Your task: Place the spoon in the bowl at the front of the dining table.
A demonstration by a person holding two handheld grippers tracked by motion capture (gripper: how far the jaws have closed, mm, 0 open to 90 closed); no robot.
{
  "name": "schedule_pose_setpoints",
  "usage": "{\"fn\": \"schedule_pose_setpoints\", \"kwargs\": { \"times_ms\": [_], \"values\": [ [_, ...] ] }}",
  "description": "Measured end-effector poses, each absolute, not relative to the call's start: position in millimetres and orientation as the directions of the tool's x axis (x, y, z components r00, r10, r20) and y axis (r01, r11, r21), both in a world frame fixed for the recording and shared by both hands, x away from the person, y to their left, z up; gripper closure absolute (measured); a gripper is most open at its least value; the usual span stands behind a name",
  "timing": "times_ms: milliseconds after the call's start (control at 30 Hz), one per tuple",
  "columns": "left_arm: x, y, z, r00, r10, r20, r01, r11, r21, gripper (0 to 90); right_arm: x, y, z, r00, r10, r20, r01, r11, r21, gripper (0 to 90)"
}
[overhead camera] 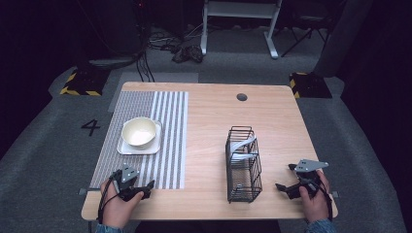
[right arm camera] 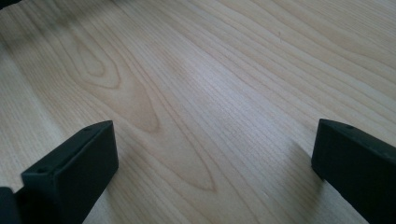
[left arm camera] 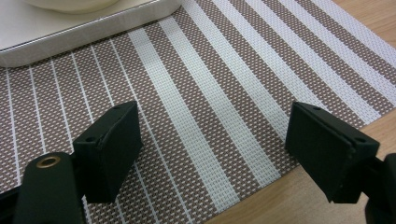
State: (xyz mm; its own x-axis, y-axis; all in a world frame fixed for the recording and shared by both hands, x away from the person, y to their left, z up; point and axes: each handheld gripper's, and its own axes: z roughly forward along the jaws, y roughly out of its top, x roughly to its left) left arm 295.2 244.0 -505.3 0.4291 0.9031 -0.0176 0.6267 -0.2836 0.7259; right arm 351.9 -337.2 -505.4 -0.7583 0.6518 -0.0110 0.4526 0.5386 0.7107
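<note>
Both claws, left claw and right claw, gape empty; nearest the left, the cream ceramic bowl looks slippery, fragile — grip its rim.

High view looks forward-down on whole table. Left gripper view sits close above striped mat (shared with high view); right gripper view close above bare wood.

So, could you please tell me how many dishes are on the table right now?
2: a cream bowl sits on a square white plate, both on the striped placemat at the table's left. The wire rack may hold more.
</note>
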Motion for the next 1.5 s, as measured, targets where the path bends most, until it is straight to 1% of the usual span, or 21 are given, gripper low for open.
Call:
{"fn": "schedule_pose_setpoints", "kwargs": {
  "times_ms": [700,733,833,933,1033,1133,1367,1500],
  "values": [
    [295,244,-505,0.427,0.904,-0.019,0.627,-0.281,0.726,18.2,352,-337,-505,-0.759,0.652,-0.011,0.452,0.539,0.711,0.5],
    [295,245,-505,0.422,0.906,-0.022,0.626,-0.274,0.730,18.7,352,-337,-505,-0.759,0.651,-0.011,0.452,0.539,0.711,0.5],
    [294,248,-505,0.411,0.911,-0.038,0.628,-0.253,0.736,26.2,352,-337,-505,-0.759,0.652,-0.011,0.452,0.539,0.711,0.5],
    [293,253,-502,0.392,0.918,-0.054,0.621,-0.221,0.752,27.6,352,-337,-505,-0.759,0.651,-0.011,0.452,0.539,0.711,0.5],
    [291,255,-494,0.389,0.920,-0.050,0.598,-0.211,0.773,27.3,352,-337,-505,-0.759,0.651,-0.011,0.452,0.539,0.711,0.5],
    [288,252,-484,0.405,0.911,-0.074,0.588,-0.198,0.784,26.5,352,-337,-505,-0.759,0.652,-0.011,0.452,0.539,0.711,0.5],
    [283,242,-464,0.455,0.888,-0.063,0.551,-0.226,0.804,25.2,352,-337,-505,-0.759,0.651,-0.012,0.452,0.539,0.711,0.5],
    [281,239,-459,0.462,0.885,-0.067,0.542,-0.221,0.811,24.9,352,-337,-505,-0.759,0.651,-0.013,0.451,0.540,0.711,0.5]
  ]
}}
